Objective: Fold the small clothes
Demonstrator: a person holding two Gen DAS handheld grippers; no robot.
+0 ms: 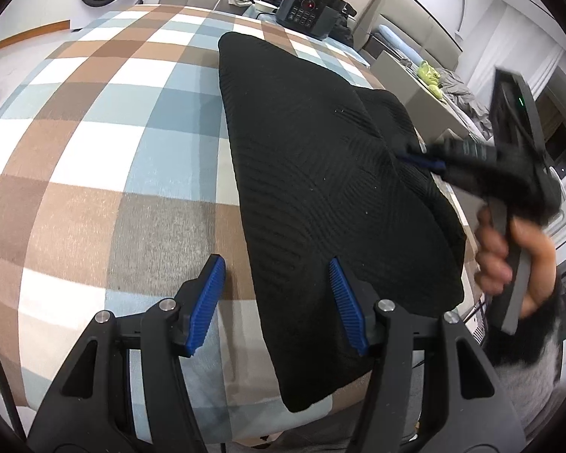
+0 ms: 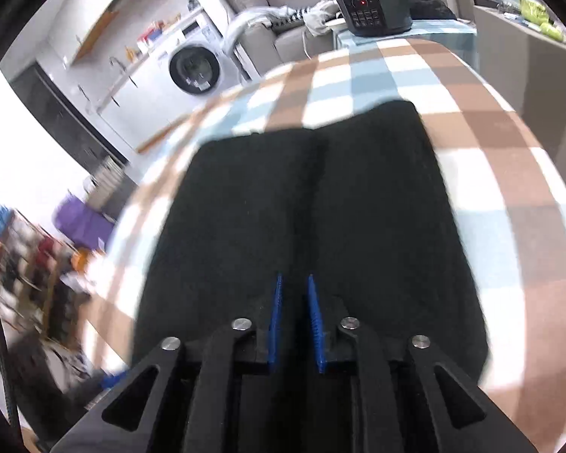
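Observation:
A black ribbed knit garment (image 1: pixel 320 188) lies flat on the checked tablecloth (image 1: pixel 94 132), with one side folded over along a seam running down its middle. My left gripper (image 1: pixel 275 262) hangs open above the garment's near left edge, one finger over the cloth and the other over the knit. A person's hand (image 1: pixel 498 249) holds my right gripper (image 1: pixel 420 154), which is blurred; its blue tips rest at the folded flap's edge. In the right wrist view the right gripper (image 2: pixel 294 279) sits low over the garment (image 2: pixel 320 207) with a narrow gap between its pads and no visible cloth pinched there.
A black pressure cooker (image 1: pixel 307 7) (image 2: pixel 371 9) stands at the table's far end. A washing machine (image 2: pixel 194 70) and a sofa are behind the table. The table's right edge runs close to the garment. Clutter and shelves fill the floor at the left (image 2: pixel 30 264).

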